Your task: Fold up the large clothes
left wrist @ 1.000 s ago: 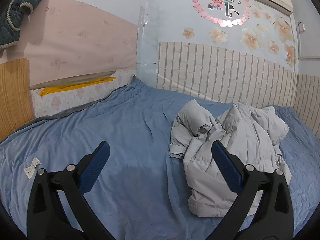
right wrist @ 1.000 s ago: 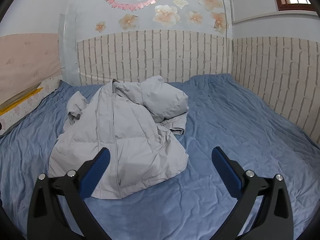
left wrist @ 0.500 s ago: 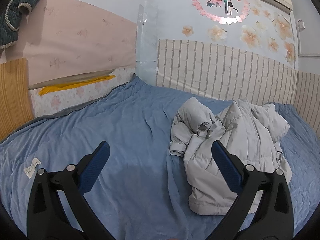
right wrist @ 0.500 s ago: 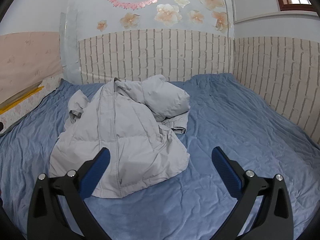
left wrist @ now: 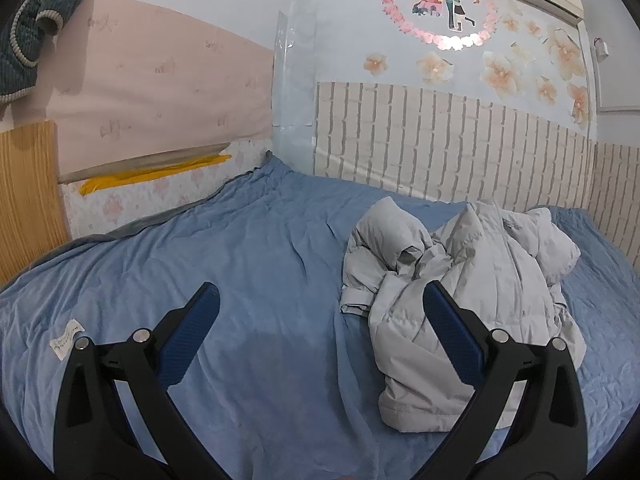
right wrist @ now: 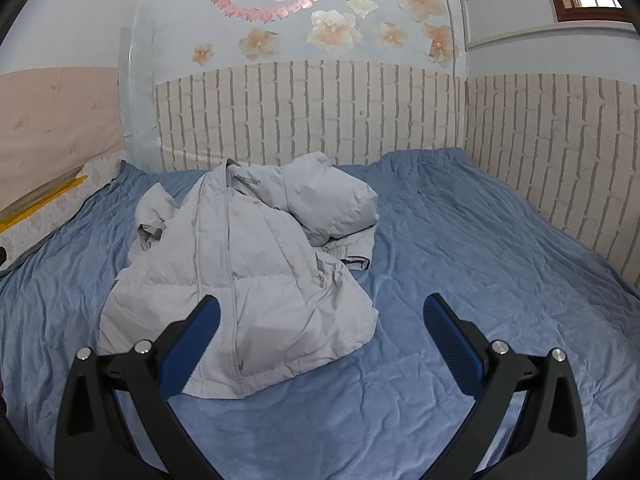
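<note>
A pale grey puffer jacket (left wrist: 460,280) lies crumpled on the blue bed cover (left wrist: 240,280), its sleeves bunched on top. In the left wrist view it sits to the right, behind the right finger. My left gripper (left wrist: 320,308) hovers open above the cover, left of the jacket, holding nothing. In the right wrist view the jacket (right wrist: 256,272) fills the centre left. My right gripper (right wrist: 320,316) is open above the jacket's near right hem, with nothing between its blue pads.
Brick-pattern walls (right wrist: 320,120) bound the bed at the back and right. A wooden board (left wrist: 28,184) and a yellow strip (left wrist: 152,176) line the left side. A dark garment (left wrist: 24,28) hangs upper left. Open blue cover (right wrist: 500,260) spreads right of the jacket.
Both views have drifted slightly; the jacket now sits a little farther right in the left wrist view and a touch lower in the right wrist view. Both grippers stay open.
</note>
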Available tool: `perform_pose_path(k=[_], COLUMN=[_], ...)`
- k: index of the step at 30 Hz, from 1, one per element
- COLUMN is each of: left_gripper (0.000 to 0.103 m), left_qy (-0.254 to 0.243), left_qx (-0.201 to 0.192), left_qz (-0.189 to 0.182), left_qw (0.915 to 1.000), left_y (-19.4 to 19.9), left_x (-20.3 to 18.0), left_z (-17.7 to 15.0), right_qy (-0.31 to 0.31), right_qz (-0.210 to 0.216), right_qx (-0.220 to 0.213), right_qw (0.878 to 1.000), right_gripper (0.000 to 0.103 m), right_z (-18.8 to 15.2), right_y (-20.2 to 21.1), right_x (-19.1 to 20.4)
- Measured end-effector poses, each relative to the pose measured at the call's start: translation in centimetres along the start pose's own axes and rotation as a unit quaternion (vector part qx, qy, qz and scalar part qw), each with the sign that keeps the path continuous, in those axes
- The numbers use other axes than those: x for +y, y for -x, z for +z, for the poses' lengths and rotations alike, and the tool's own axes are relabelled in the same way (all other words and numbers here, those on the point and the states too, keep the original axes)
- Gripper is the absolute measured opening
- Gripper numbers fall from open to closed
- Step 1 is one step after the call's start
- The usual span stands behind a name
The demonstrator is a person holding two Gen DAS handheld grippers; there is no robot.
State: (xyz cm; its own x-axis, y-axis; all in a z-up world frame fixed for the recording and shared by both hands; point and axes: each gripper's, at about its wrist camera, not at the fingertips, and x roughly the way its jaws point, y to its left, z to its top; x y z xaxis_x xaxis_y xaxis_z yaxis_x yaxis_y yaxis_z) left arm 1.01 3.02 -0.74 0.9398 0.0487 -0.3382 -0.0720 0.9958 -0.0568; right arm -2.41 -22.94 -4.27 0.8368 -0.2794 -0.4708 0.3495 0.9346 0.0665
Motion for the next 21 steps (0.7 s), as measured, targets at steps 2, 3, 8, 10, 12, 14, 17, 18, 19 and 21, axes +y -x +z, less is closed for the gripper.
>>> perform_pose_path(k=[2, 3, 8, 10, 12, 14, 17, 18, 19, 21], left_gripper=[0.100, 0.100, 0.100, 0.100, 0.100, 0.100, 0.100, 0.100, 0.100, 0.100], left_qy=[0.004, 0.005, 0.001, -0.001, 0.000, 0.001, -0.001, -0.001, -0.002, -0.002], left_qx=[0.004, 0.005, 0.003, 0.004, 0.005, 0.005, 0.005, 0.006, 0.006, 0.005], left_qz=[-0.003, -0.003, -0.004, -0.004, -0.004, -0.003, -0.003, -0.003, -0.004, -0.004], left_qw=[1.0000, 1.0000, 1.0000, 1.0000, 1.0000, 1.0000, 1.0000, 1.0000, 1.0000, 1.0000], left_y=[-0.18, -0.22, -0.23, -0.26, -0.23, -0.24, -0.29, -0.26, -0.26, -0.20], left_x=[0.12, 0.15, 0.02, -0.03, 0.03, 0.07, 0.03, -0.02, -0.04, 0.02], left_z=[-0.06, -0.11, -0.12, -0.16, -0.16, -0.13, -0.13, -0.14, -0.15, -0.13], right_qy=[0.003, 0.003, -0.002, -0.001, 0.000, 0.000, -0.001, -0.001, -0.001, 0.001], right_qz=[-0.001, -0.001, -0.002, 0.000, 0.000, 0.000, -0.001, 0.000, 0.000, 0.000], right_qx=[-0.001, -0.002, -0.001, 0.000, -0.002, -0.004, -0.002, -0.002, -0.002, -0.004], right_qw=[1.000, 1.000, 1.000, 1.000, 1.000, 1.000, 1.000, 1.000, 1.000, 1.000], right_gripper=[0.101, 0.101, 0.101, 0.101, 0.101, 0.101, 0.101, 0.101, 0.101, 0.101], right_z=[0.02, 0.05, 0.05, -0.01, 0.06, 0.08, 0.05, 0.06, 0.03, 0.08], right_y=[0.12, 0.22, 0.13, 0.14, 0.28, 0.41, 0.46, 0.50, 0.52, 0.61], right_x=[0.14, 0.14, -0.03, -0.08, -0.04, -0.20, -0.27, -0.21, -0.28, -0.30])
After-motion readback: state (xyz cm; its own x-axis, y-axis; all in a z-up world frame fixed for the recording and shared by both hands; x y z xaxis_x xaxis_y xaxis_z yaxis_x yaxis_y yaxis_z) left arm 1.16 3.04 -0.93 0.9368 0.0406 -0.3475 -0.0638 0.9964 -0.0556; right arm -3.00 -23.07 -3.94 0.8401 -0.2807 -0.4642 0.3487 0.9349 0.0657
